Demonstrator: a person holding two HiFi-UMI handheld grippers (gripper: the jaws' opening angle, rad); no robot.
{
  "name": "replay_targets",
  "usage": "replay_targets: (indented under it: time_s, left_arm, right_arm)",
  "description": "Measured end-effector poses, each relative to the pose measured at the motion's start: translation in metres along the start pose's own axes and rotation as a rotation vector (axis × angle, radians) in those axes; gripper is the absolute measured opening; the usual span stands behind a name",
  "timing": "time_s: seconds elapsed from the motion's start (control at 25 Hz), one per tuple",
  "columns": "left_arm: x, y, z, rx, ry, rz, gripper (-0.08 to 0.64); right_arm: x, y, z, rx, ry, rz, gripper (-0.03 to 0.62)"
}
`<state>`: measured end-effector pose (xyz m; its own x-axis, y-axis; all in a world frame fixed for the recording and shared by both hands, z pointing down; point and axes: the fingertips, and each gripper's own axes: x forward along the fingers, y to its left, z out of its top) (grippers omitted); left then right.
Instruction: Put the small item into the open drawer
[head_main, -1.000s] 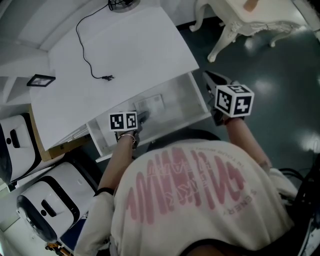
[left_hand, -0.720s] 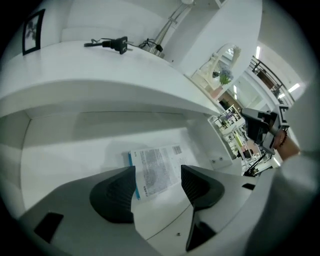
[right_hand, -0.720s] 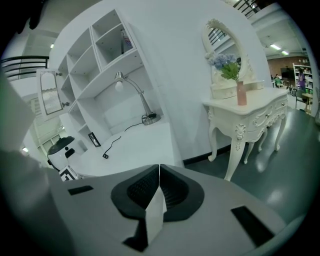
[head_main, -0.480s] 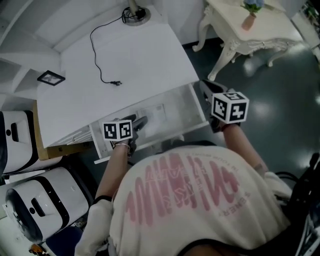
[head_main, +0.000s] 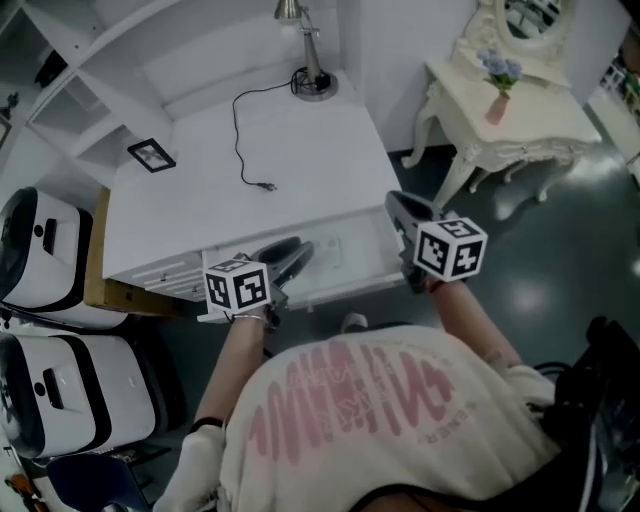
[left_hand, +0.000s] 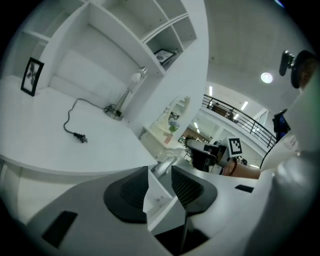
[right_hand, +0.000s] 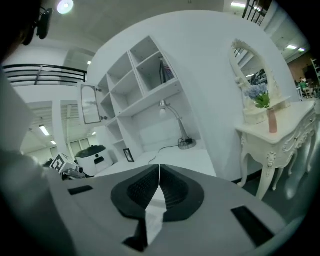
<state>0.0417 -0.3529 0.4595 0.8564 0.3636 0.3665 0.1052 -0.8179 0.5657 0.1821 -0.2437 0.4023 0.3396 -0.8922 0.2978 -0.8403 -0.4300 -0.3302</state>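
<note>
Drawer (head_main: 352, 284) stands open under the desk (head_main: 300, 150); left gripper (left_hand: 160, 173) is empty, its jaws part-way apart after just closing inward; right gripper (right_hand: 159, 171) is empty, jaws together.

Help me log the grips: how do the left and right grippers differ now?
The left gripper has its jaws apart, having just been closing on nothing; the right gripper has them together. The left gripper is over the open drawer toward its left, the right gripper by its right end. Both hold nothing.
</note>
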Motion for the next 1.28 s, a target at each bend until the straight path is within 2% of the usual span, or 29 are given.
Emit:
replay_targets:
  time_s: [0.2, 0.32, 0.4, 0.52, 0.64, 0.96, 1.28]
  left_arm:
    - [-0.04, -0.05, 0.021, 0.063, -0.196, 0.006, 0.087]
    - [-0.065, -0.071, 0.014, 0.079, -0.296, 0.044, 0.059]
    - [-0.079, -0.079, 0.002, 0.087, -0.331, 0.088, 0.047]
    - [-0.098, -0.085, -0.016, 0.078, -0.352, 0.152, 0.041]
    - [-0.112, -0.093, -0.029, 0.044, -0.378, 0.164, 0.041]
    - [-0.136, -0.117, -0.04, 0.06, -0.411, 0.162, 0.041]
    - [-0.148, -0.129, -0.05, 0.075, -0.409, 0.158, 0.04]
  right_arm:
    - [-0.024, 0.059, 0.007, -0.078, -0.039, 0.076, 0.021]
    - [-0.048, 0.086, 0.01, -0.07, -0.109, 0.109, 0.021]
    - [-0.062, 0.097, 0.008, -0.064, -0.133, 0.112, 0.021]
    - [-0.077, 0.106, -0.003, -0.121, -0.104, 0.062, 0.021]
    - [-0.093, 0.111, -0.012, -0.19, -0.093, 0.013, 0.02]
    - [-0.121, 0.126, -0.034, -0.209, -0.055, 0.006, 0.02]
    - [-0.136, 0.136, -0.038, -0.222, -0.064, -0.001, 0.02]
